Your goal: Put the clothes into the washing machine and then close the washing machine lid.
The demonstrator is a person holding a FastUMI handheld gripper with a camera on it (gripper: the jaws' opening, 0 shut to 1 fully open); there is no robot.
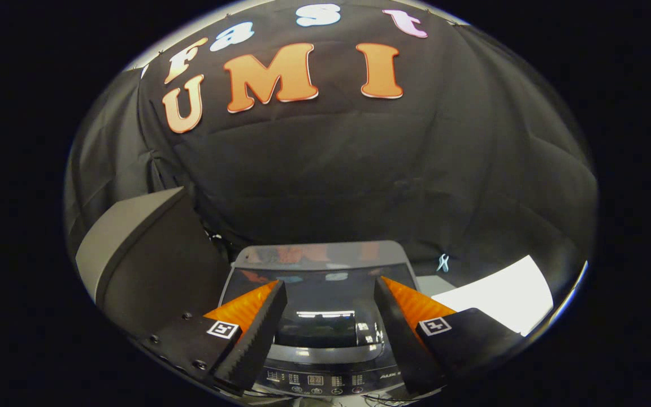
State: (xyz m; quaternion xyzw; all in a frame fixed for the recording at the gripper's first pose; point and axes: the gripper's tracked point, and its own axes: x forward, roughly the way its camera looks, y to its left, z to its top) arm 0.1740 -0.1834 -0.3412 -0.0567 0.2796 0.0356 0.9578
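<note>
With the gripper [330,294] spread apart and empty above the washing machine lid [325,282], which looks already down, confirm it sits flush.

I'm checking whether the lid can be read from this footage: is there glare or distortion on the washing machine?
Gripper view: the washing machine lid is glossy and mirrors the wall and a bright light strip; fisheye bends the machine's edges; the open gripper fingers stay sharp, the control panel print too small to tell.

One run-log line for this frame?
tool: open, empty | washing machine: ahead between fingers | lid: appears closed | clothes: not seen
</note>
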